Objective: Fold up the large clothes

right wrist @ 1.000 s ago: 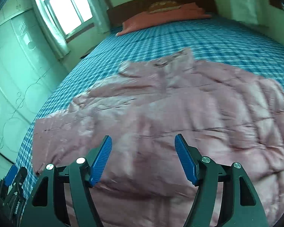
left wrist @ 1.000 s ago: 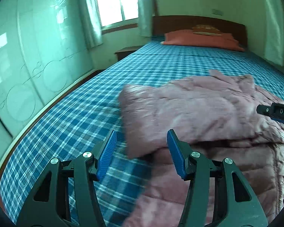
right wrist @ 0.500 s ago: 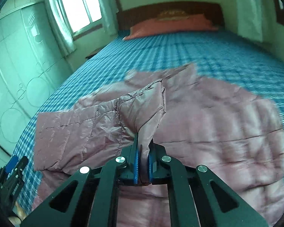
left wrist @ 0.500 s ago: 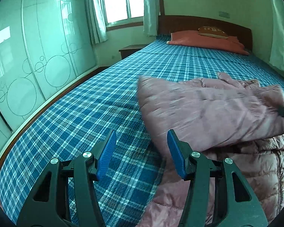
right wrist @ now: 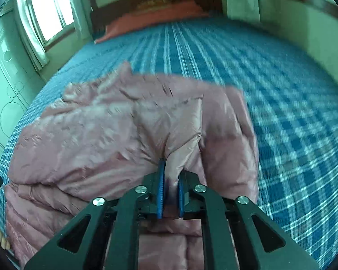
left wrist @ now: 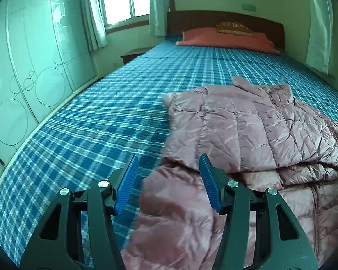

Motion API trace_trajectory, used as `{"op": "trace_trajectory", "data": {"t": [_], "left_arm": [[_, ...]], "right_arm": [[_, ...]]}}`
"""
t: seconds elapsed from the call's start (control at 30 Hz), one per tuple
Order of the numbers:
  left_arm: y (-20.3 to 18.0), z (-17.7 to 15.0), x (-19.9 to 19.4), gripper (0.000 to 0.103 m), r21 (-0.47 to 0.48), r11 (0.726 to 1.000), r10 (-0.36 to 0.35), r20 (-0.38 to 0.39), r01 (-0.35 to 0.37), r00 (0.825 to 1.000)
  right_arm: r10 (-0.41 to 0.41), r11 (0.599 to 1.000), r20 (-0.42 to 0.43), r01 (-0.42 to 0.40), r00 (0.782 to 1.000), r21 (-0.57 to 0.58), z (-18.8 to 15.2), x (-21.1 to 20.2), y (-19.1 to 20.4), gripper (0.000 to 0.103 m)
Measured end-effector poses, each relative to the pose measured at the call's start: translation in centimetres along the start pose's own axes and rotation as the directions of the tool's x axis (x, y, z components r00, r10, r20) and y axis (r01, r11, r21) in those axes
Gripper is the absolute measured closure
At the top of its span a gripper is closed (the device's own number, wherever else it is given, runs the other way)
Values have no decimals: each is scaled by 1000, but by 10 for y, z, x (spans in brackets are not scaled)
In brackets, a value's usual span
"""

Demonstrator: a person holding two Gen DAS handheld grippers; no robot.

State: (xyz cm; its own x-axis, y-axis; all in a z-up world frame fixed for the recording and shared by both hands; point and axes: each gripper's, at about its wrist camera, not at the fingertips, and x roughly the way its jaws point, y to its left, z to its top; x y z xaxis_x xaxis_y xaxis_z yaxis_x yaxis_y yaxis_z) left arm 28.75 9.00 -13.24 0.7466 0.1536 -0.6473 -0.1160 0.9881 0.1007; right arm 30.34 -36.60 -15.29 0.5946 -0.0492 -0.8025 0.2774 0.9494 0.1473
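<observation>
A quilted, shiny pink down jacket (left wrist: pixel 247 135) lies partly folded on a bed with a blue-and-white plaid cover (left wrist: pixel 115 121). The right hand-held gripper (right wrist: pixel 170 193) pinches a fold of the jacket's fabric, its jaws having just eased slightly. The left hand-held gripper (left wrist: pixel 169 180) hovers over the jacket's near edge, jaws apart and gripping nothing.
</observation>
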Motion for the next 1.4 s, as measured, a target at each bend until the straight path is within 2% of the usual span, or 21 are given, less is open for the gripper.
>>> {"op": "trace_trajectory", "data": {"t": [0.07, 0.13, 0.17, 0.23, 0.33, 0.37, 0.47, 0.5, 0.53, 0.6, 0.67, 0.7, 0.77, 0.8, 0.83, 0.9, 1.0, 1.07, 1.13, 1.3, 1.4], "left_arm": [[-3, 5, 7, 47, -10, 1000, -7, -13, 7, 1000], [-4, 12, 13, 47, -33, 999, -15, -23, 14, 1000], [-4, 17, 19, 47, -50, 999, -20, -28, 19, 999], [-5, 28, 32, 47, -84, 996, -38, -48, 33, 998], [-9, 41, 54, 47, -116, 993, -45, -75, 36, 996], [-10, 42, 64, 47, -113, 993, -30, -89, 20, 996], [-18, 40, 94, 47, -74, 997, 15, -152, -27, 988], [-19, 37, 102, 46, -65, 998, 14, -179, -26, 984], [-19, 35, 105, 46, -67, 998, 7, -192, -20, 981], [-15, 36, 92, 47, -80, 997, 6, -166, -20, 986], [-12, 36, 80, 47, -91, 996, -10, -128, -1, 992], [-14, 34, 78, 47, -73, 997, 6, -123, -15, 992], [-22, 29, 91, 47, -25, 999, 17, -163, -22, 986], [-26, 26, 100, 46, -8, 1000, 12, -196, -14, 980], [-26, 27, 102, 46, -13, 1000, 15, -197, -18, 980], [-21, 30, 88, 47, -37, 999, 0, -182, -7, 983], [-8, 25, 63, 47, -47, 999, -18, -163, 10, 986], [8, 16, 44, 47, -66, 998, -30, -163, 20, 986], [29, 3, 27, 47, -105, 994, -44, -181, 26, 982], [84, -42, -14, 47, -183, 983, -43, -227, 0, 973], [116, -79, -41, 47, -264, 965, -68, -273, -6, 960]], "right_arm": [[-44, 999, 38, 43, 998, 20, 0, -9, -5, 69], [-96, 995, 115, 92, 989, 42, 1, -26, -4, 60], [-110, 993, 155, 103, 982, 53, 4, -32, -3, 60], [-80, 996, 175, 74, 981, 42, 13, -31, 4, 60], [7, 999, 142, -11, 990, 31, 27, -10, 12, 60], [9, 999, 126, -13, 992, 29, 30, 3, 15, 60], [6, 1000, 35, -7, 999, 26, 30, 44, 17, 60], [9, 1000, 28, -9, 1000, 22, 25, 48, 20, 60], [4, 1000, 37, -5, 999, 11, 24, 48, 22, 60], [-24, 1000, 48, 24, 999, -7, 24, 34, 27, 60], [-33, 999, 96, 35, 995, -28, 15, 11, 34, 60], [-41, 998, 110, 46, 993, -35, 11, 5, 36, 60], [-65, 995, 75, 70, 995, -66, -1, 10, 40, 60], [-69, 993, 20, 71, 997, -99, -6, 27, 42, 60], [-73, 990, 16, 74, 997, -121, -10, 35, 43, 60], [-73, 991, 34, 77, 997, -112, -10, 25, 43, 60], [-29, 998, 54, 32, 998, -61, -18, -6, 33, 60], [-23, 999, 64, 25, 998, -42, -33, -30, 22, 52], [-21, 1000, 72, 22, 997, -20, -49, -52, 7, 48], [-60, 997, 42, 57, 997, 54, -101, -99, -37, 48], [-61, 990, 6, 60, 998, 124, -133, -121, -67, 48]]}}
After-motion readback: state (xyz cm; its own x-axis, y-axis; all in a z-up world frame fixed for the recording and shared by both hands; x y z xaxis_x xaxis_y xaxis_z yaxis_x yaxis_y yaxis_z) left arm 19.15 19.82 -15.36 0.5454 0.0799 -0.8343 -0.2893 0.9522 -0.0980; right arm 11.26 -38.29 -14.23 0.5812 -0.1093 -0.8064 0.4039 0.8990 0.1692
